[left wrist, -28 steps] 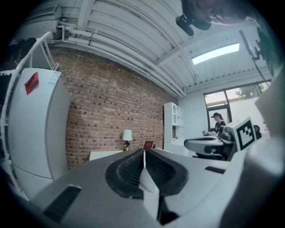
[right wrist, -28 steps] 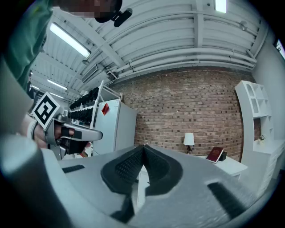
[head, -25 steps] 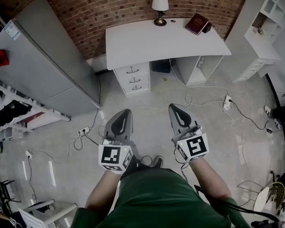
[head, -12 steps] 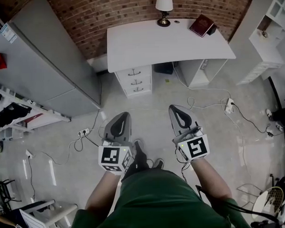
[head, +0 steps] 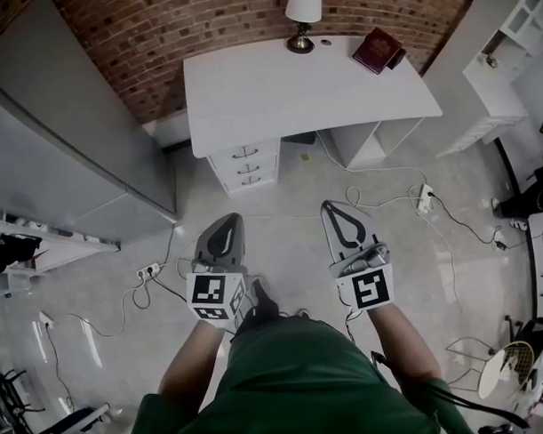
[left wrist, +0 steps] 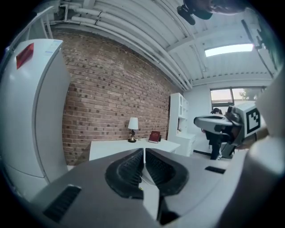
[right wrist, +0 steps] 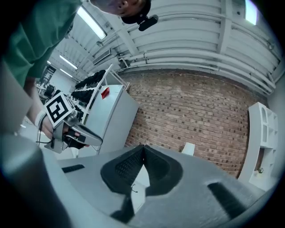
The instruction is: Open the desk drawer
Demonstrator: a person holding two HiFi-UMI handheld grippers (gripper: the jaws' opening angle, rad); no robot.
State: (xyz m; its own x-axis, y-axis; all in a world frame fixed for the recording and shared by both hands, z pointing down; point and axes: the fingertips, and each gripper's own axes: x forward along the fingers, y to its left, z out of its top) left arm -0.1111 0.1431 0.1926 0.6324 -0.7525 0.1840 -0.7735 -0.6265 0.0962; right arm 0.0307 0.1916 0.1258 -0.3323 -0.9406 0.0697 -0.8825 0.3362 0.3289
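A white desk [head: 285, 87] stands against the brick wall, with a stack of three drawers [head: 245, 167] under its left end, all closed. Both grippers hang in the air over the floor well short of the desk. My left gripper [head: 225, 224] is shut with nothing in it; in the left gripper view its tips [left wrist: 144, 151] meet in front of the desk [left wrist: 107, 148]. My right gripper [head: 333, 209] is also shut and empty, its tips [right wrist: 143, 148] touching in the right gripper view.
A lamp [head: 302, 15] and a dark red book [head: 377, 50] sit on the desk. A grey fridge [head: 56, 148] stands at the left, white shelving [head: 506, 61] at the right. Cables and a power strip [head: 422, 197] lie on the floor between me and the desk.
The desk and drawers have come nearer and shifted a little left in the head view as the person walked toward them. Both grippers stayed shut, held side by side.
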